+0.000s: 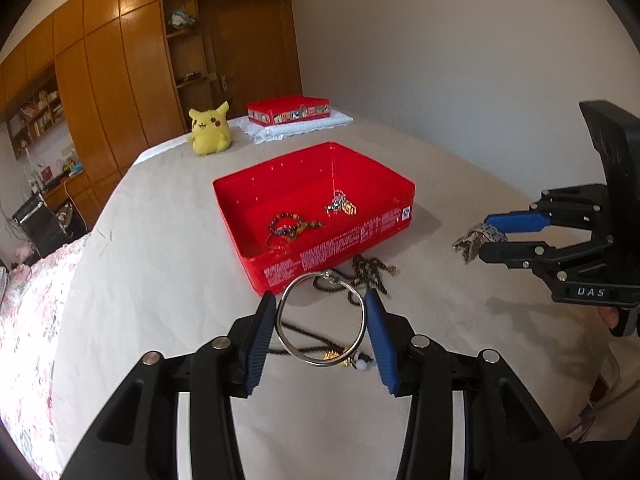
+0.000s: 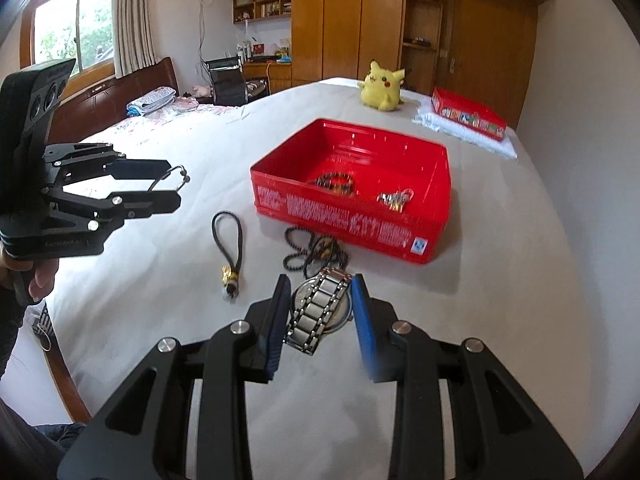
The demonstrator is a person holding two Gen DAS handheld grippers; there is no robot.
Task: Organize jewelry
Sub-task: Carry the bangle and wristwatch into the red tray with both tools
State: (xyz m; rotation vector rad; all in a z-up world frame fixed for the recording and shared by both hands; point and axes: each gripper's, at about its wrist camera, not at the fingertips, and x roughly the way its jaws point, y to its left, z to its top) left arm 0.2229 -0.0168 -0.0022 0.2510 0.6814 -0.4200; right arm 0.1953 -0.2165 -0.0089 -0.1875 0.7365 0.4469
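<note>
The red tin [image 1: 316,216] sat open on the bed [image 1: 160,240], and everything else lay or hung relative to it. Inside it rested a beaded bracelet [image 1: 290,227] and a small metal cluster [image 1: 340,204]. Just beside its near wall lay a black bead necklace [image 1: 370,274], and a little further out from the tin a black cord loop with a gold charm [image 2: 229,240].

The left gripper [image 1: 324,316] hung on the near side of the tin, its fingers [image 1: 260,340] pinching a silver bangle [image 1: 323,318] across its width. The right gripper [image 2: 320,312] hovered off the tin's right end, its fingers [image 2: 276,328] clamped on a steel watch [image 2: 320,308] by the band.

Both pieces looked lifted clear of the bed, so the step in hand seemed to be the carry to the tin. The next move would call for bringing each piece over the rim [image 1: 272,168] and easing the fingers apart low inside, clear of what already lay there. The necklace and cord loop were not yet stowed.
</note>
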